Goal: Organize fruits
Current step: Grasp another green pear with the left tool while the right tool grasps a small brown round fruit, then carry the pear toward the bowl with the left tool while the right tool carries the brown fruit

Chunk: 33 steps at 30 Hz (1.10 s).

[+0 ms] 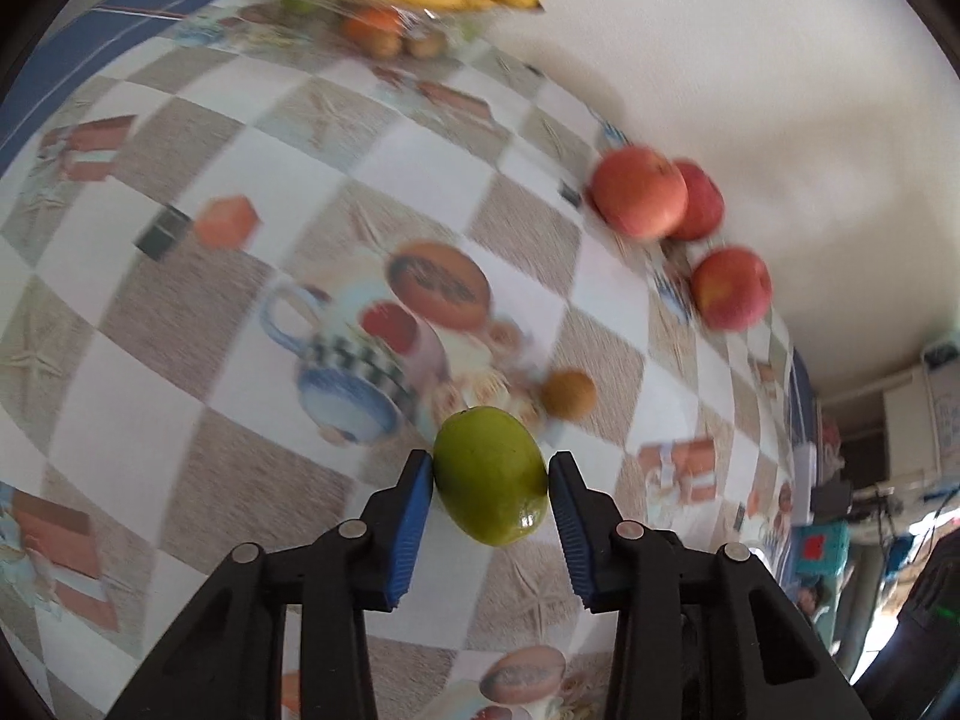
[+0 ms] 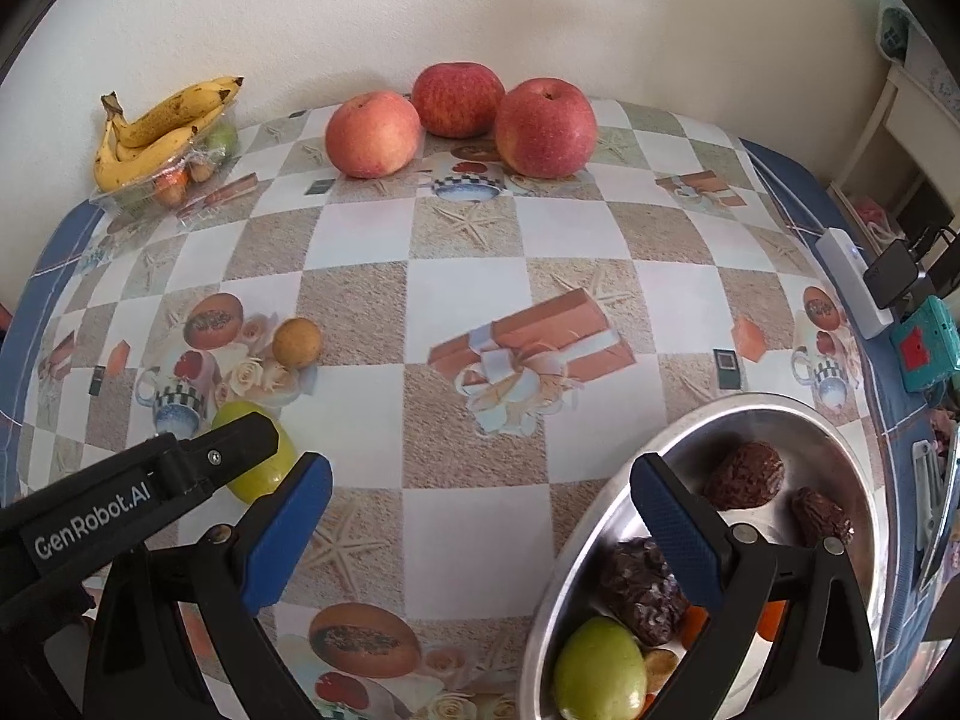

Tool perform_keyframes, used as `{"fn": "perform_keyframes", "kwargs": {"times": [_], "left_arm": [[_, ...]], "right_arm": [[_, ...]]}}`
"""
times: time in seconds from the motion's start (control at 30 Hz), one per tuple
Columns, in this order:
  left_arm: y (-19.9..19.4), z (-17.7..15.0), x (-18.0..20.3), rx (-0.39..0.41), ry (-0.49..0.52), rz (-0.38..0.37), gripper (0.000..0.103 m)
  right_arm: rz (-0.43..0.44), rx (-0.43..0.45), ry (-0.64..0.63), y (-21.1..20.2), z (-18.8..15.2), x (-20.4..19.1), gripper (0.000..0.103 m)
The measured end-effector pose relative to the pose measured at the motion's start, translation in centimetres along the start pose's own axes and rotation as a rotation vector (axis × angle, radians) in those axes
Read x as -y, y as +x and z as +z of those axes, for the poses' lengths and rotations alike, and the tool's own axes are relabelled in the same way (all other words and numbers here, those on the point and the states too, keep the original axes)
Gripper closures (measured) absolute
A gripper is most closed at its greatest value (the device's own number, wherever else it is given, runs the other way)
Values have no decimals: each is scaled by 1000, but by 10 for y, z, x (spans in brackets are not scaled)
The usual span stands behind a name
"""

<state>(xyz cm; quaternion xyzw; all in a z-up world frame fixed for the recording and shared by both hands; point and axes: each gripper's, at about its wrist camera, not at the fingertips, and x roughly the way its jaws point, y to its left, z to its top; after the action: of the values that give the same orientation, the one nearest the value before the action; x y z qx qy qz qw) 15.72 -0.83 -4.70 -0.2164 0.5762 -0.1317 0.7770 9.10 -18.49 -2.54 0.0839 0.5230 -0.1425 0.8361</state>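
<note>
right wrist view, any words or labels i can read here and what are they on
"GenRobot.AI": white lettering on the black body of the left gripper, which reaches in from the left around a green fruit.
Tablecloth: pictures only, no legible words.
Clutter beside the table at the right edge: any print too small to read.

Checkered tablecloth; white power strip; teal box.

Even, soft daylight; shadows faint. Left wrist view smeared by motion blur across the bench and apples; right wrist view sharp. Small glare spot on the green fruit. Strong fisheye curvature, with dark vignetting at the corners.
</note>
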Motion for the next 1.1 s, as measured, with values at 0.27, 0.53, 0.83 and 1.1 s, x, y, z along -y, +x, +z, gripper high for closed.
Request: {"fn": "perform_keyframes", "kwargs": {"times": [0.27,0.53,0.83,1.1], "left_arm": [[-14,20,-27,57,-73,42,61],[-18,33,-37,97,-100,44,61],[-13,35,-34,83,-92,43,61],[-13,34,-33,75,-103,38,61]], "right_arm": [[144,64,9,-5,16,-21,3],[240,29,-18,22,28,-49,3],[227,29,-83,43,33,-63,45],[253,22,-75,51,34,-66,76]]}}
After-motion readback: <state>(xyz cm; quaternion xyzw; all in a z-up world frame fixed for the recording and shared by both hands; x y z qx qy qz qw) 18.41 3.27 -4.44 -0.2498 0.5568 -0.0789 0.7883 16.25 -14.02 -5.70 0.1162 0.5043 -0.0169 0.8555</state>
